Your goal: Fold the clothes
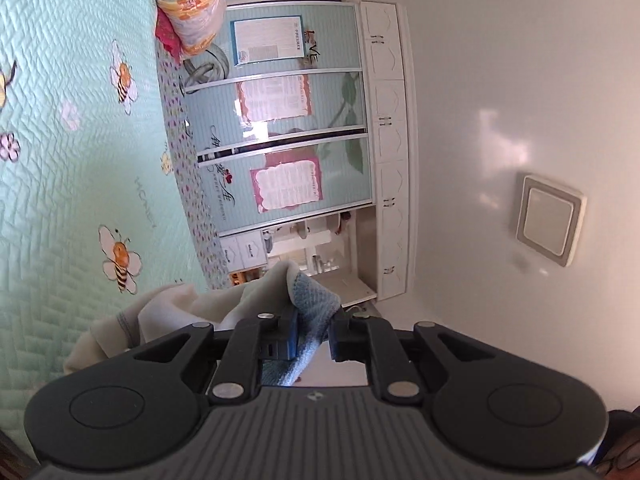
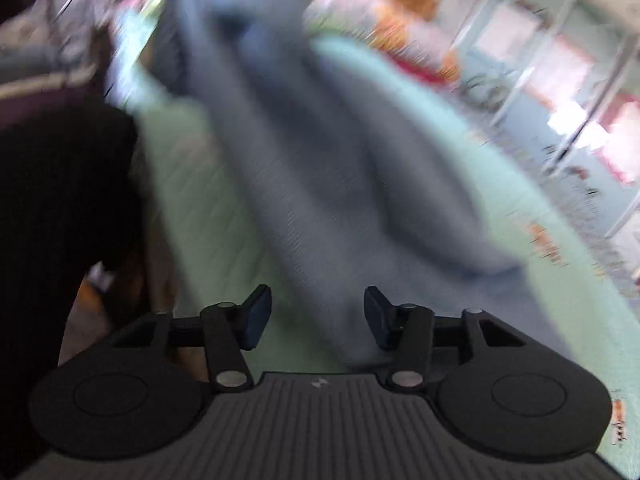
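**Thin pinch on the cloth, other jaws not on it**

Left gripper (image 1: 314,334): fingers pinching a fold of the blue garment (image 1: 310,300), cream lining bunched beside it. Right gripper (image 2: 316,316): fingers spread, with the cloth (image 2: 304,152) hanging just ahead of them; none pressed between the pads.

Risk, as I judge it: the pinch looks narrow, so a tug could pull the cloth free. The right view is badly blurred, so a grab there may miss the edge.

Around: green bee quilt (image 1: 60,160) beneath; pillows (image 1: 192,8) at the bed's far end, wardrobe (image 1: 288,120) beyond. Nothing blocks the bed.

A bed with a mint quilted bee-print bedspread (image 1: 72,168) stands beside a wardrobe with sliding pale-green doors (image 1: 288,120); white cupboards (image 1: 390,152) adjoin the wardrobe, near a square ceiling lamp (image 1: 550,218).
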Action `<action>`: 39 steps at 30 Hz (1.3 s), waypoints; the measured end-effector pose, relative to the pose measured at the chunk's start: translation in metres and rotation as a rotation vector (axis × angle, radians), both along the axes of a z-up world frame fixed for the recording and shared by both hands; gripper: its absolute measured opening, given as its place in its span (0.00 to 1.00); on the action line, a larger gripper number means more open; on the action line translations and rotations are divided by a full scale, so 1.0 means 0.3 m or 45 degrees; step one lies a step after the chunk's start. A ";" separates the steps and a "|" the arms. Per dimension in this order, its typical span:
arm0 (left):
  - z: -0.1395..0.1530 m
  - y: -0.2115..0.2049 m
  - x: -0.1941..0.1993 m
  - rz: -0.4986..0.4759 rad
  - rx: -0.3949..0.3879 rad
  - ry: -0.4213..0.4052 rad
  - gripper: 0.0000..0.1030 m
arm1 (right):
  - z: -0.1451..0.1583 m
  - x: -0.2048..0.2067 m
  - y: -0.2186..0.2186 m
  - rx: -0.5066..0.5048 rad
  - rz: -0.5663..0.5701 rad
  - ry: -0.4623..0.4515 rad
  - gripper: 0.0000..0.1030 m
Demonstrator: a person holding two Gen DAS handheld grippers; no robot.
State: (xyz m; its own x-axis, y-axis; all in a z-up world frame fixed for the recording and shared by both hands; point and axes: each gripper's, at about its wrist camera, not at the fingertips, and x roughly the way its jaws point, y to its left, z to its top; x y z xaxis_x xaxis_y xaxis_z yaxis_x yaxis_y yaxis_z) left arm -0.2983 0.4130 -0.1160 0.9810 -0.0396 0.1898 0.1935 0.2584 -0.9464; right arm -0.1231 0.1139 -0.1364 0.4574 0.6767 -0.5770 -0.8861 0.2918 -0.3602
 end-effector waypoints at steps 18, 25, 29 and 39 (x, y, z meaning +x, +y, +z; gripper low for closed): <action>-0.030 -0.046 0.019 -0.078 0.065 0.075 0.17 | 0.094 0.204 0.210 0.145 -0.125 -0.211 0.03; -0.104 -0.033 0.046 -0.064 -0.003 0.150 0.17 | 0.383 0.464 -0.009 0.630 -0.489 -0.176 0.03; -0.121 -0.085 0.103 -0.144 0.037 0.248 0.17 | 0.256 0.527 -0.033 0.482 -0.543 -0.055 0.03; -0.105 -0.169 0.188 -0.219 0.162 0.394 0.18 | -0.028 0.340 -0.062 0.231 -0.485 0.150 0.31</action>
State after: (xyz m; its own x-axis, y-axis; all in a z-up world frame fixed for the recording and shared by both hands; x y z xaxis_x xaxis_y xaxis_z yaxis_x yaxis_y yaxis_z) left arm -0.2418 0.3624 -0.1475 0.9681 -0.2130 -0.1320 -0.0461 0.3664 -0.9293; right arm -0.0211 0.0954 -0.1448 0.6321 0.5674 -0.5277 -0.7348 0.6551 -0.1758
